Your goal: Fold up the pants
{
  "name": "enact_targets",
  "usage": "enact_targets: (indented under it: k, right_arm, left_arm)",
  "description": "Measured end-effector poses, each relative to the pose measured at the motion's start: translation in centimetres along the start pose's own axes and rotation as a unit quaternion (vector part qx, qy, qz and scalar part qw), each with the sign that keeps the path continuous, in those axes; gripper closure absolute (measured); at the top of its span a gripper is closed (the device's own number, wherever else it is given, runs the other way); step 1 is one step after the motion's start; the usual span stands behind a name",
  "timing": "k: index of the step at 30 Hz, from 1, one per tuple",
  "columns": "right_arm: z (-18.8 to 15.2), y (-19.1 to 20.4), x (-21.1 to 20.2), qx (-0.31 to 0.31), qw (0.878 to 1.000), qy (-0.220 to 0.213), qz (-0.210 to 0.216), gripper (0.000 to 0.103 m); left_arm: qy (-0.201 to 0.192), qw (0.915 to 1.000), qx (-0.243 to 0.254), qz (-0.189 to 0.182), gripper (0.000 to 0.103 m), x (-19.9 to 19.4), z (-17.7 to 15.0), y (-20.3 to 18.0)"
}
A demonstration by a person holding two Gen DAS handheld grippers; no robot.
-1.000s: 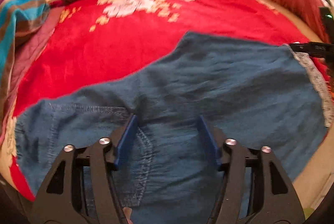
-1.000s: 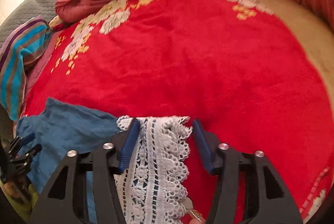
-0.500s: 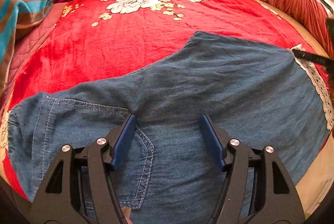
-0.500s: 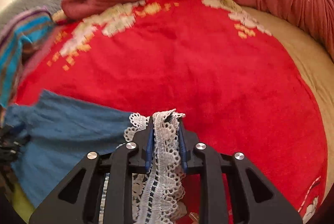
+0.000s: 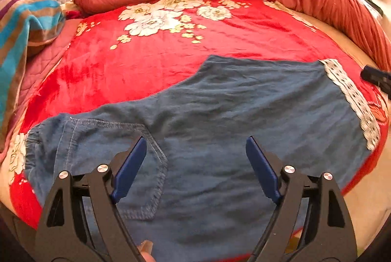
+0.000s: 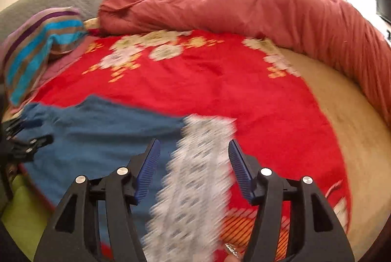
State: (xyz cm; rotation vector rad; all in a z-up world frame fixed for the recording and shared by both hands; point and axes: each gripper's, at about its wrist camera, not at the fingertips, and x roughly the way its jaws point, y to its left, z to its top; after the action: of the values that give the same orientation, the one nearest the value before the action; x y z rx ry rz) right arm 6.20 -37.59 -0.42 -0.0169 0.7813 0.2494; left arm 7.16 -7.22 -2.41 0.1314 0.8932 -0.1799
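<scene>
While both grippers hang over the bed, the pants [image 5: 220, 130] lie flat on the red blanket [image 5: 146, 66], long axis left-right. Left gripper [image 5: 195, 164], jaws just widened and empty, sits above the pocket end. Right gripper [image 6: 194, 164] has just let go; lace hem [image 6: 195, 176] lies loose between its spread jaws, so it's nearer the hem.

The left gripper [image 5: 195, 147] points steeply down, its jaws just opened wider and now spread well apart, its blue pads [image 5: 129, 169] clear of the cloth below and nothing pinched. The right gripper [image 6: 194, 152] also tilts downward; its jaws have just been opening, with the pads [image 6: 149, 166] standing apart either side of the lace, not pressing it.
</scene>
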Motion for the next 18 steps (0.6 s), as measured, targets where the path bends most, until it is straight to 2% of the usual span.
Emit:
enact_targets:
  k: [4, 6, 7, 8, 10, 11, 14, 18]
  right_arm:
    - [-2.2, 4.3, 0.3, -0.061, 0.998, 0.018, 0.008, 0.046]
    - [-2.5, 5.7, 0.6, -0.085, 0.996, 0.022, 0.006, 0.046]
    - [-2.5, 6.0, 0.9, -0.088, 0.996, 0.027, 0.005, 0.046]
    - [-2.6, 6.0, 1.5, -0.085, 0.995, 0.043, -0.002, 0.041]
    - [-3.4, 5.0, 3.0, -0.067, 0.993, 0.090, -0.021, 0.038]
    - [-3.8, 4.5, 3.2, -0.061, 0.993, 0.097, -0.025, 0.038]
    - [-4.5, 3.2, 2.6, -0.031, 0.996, 0.089, -0.007, 0.039]
    - [-4.9, 3.6, 2.6, -0.030, 0.996, 0.084, -0.017, 0.038]
  left_arm:
    - [0.004, 0.9998, 0.006, 0.018, 0.022, -0.6, -0.7, -0.3]
    - [0.011, 0.9990, 0.009, 0.042, 0.019, -0.3, -0.9, 0.0]
    - [0.028, 0.9978, 0.005, 0.060, 0.019, 0.4, -1.1, 0.5]
    - [0.046, 0.9966, -0.005, 0.068, 0.019, 1.0, -1.4, 1.0]
    - [0.062, 0.9961, -0.042, 0.046, 0.018, 1.8, -2.2, 2.6]
    - [0.060, 0.9963, -0.050, 0.037, 0.018, 1.7, -2.4, 3.0]
    - [0.051, 0.9967, -0.059, 0.021, 0.018, 1.6, -2.8, 3.6]
    - [0.048, 0.9968, -0.062, 0.019, 0.018, 1.6, -2.8, 3.7]
